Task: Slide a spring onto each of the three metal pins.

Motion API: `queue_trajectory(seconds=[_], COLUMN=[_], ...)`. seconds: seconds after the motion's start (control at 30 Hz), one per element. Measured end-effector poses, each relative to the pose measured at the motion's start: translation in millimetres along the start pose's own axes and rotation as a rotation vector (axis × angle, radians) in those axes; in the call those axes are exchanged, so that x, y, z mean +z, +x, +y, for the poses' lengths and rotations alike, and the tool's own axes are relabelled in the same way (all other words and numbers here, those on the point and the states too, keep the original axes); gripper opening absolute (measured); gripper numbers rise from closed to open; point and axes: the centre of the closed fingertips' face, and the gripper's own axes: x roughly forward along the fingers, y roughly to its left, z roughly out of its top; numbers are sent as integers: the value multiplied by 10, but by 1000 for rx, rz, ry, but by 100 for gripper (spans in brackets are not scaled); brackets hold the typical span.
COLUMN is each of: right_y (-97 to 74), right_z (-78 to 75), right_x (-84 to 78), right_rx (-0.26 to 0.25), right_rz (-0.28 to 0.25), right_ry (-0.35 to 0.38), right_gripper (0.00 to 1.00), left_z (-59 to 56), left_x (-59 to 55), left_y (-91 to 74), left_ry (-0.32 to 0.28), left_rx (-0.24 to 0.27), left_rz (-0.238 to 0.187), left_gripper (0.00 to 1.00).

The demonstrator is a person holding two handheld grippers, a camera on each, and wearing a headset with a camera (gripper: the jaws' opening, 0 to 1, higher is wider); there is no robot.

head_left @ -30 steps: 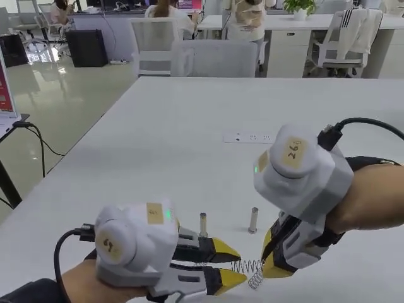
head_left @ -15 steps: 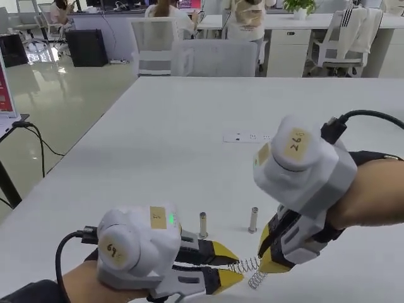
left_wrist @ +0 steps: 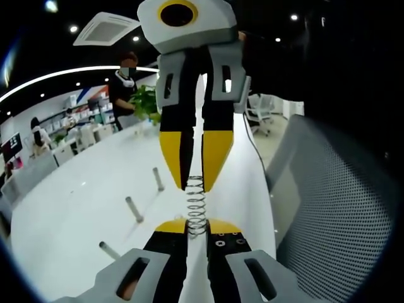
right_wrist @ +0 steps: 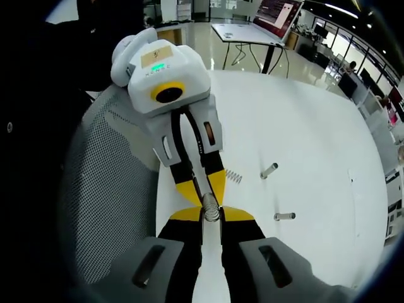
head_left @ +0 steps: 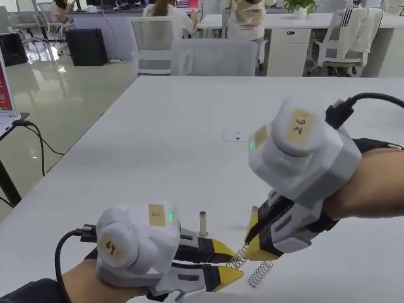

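One spring is stretched between my two grippers, just above the white table. My left gripper is shut on one end and my right gripper is shut on the other. In the left gripper view the spring runs from my own jaws up to the right gripper's yellow tips. The right gripper view has its coil end between my own jaws. A second spring lies loose on the table. Three upright metal pins stand bare; one pin is just behind the left gripper.
A white power strip lies mid-table, partly behind the right gripper. Grey chairs stand at the far edge, with desks and seated people beyond. A mesh chair sits close behind the near table edge.
My right gripper has moved left and up, closer to the left one, so the held spring is shorter between them. The loose spring and the pins have stayed put.
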Motion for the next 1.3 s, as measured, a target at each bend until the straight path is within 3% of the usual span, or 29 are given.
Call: queue_trajectory(seconds=[0.37, 0.67, 1.3], right_y=[4, 40, 124], right_z=[8, 6, 31], right_x=[92, 77, 23], right_rx=[-9, 9, 41], right_rz=[-26, -21, 2], right_ry=[-23, -13, -9], right_gripper=[7, 8, 8], left_z=[2, 11, 8], left_x=[25, -3, 104], left_y=[-14, -14, -28], left_ry=[-18, -28, -51], left_rx=[0, -2, -10], left_rz=[-19, -20, -63], left_gripper=[2, 2, 2])
